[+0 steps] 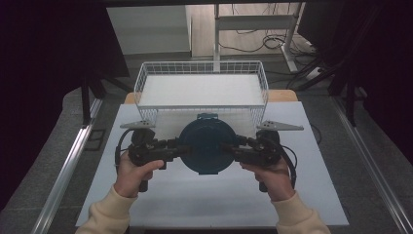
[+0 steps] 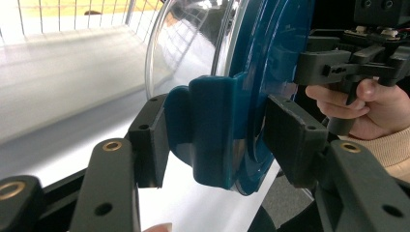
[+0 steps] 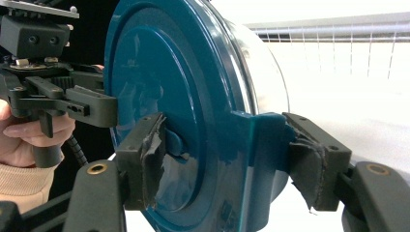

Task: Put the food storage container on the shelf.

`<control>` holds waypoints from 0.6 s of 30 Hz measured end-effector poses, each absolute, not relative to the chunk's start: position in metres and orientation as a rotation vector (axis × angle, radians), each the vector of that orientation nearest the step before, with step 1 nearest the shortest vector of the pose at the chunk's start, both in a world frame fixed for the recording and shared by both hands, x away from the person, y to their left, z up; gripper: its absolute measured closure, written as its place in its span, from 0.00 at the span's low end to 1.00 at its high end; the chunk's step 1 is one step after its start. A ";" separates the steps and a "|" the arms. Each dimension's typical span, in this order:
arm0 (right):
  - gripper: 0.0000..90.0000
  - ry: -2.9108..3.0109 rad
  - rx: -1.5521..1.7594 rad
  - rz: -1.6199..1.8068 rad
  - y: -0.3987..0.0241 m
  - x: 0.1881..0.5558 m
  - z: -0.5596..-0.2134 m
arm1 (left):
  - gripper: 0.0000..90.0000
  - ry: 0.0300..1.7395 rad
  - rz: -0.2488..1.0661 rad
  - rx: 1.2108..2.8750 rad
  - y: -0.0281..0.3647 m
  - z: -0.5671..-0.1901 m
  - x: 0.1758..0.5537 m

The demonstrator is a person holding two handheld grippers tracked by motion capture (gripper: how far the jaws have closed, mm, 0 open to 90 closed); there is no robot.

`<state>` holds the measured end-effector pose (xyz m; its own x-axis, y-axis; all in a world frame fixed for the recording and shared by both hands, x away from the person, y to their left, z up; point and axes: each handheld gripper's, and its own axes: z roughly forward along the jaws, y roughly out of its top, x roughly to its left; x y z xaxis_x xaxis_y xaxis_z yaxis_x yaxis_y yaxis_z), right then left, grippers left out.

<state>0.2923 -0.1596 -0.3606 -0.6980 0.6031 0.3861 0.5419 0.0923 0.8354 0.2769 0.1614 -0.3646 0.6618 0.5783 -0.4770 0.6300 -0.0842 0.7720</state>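
High view showed a round teal container [image 1: 206, 145] held between the two grippers over the middle of the white desk [image 1: 214, 195], just in front of a white wire basket [image 1: 201, 87] that stood at the desk's far edge. Left gripper [image 1: 181, 148] met the container's left side and right gripper [image 1: 230, 147] its right side, each held by one hand, with cream sleeves [image 1: 109, 214] entering from the near edge. Left gripper view: the jaws were closed on a teal clip tab [image 2: 212, 130] at the container's rim, one pad on the clear body side, the other against the teal lid [image 2: 270, 58]; the body appeared transparent [image 2: 193, 43]. The other hand [image 2: 367, 108] and its gripper showed beyond. Right gripper view: the jaws were clamped across a matching tab [image 3: 263, 145] on the opposite rim, the worn pads [image 3: 147, 159] pressed against lid and tab. Whether the container rested on the desk or was lifted could not be told
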 end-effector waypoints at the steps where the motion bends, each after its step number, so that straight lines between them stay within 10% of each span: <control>1: 0.38 2.279 1.195 1.700 -0.159 0.293 -0.358 | 0.49 0.977 -0.059 1.748 0.162 -0.363 0.278; 18: 0.38 2.261 1.167 1.703 -0.157 0.317 -0.328 | 0.49 0.962 -0.048 1.755 0.164 -0.332 0.305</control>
<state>0.3168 -0.1567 -0.3283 -0.7068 0.6063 0.3646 0.5179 0.0923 0.8505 0.3047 0.1641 -0.3318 0.6719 0.5752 -0.4666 0.6191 -0.0904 0.7801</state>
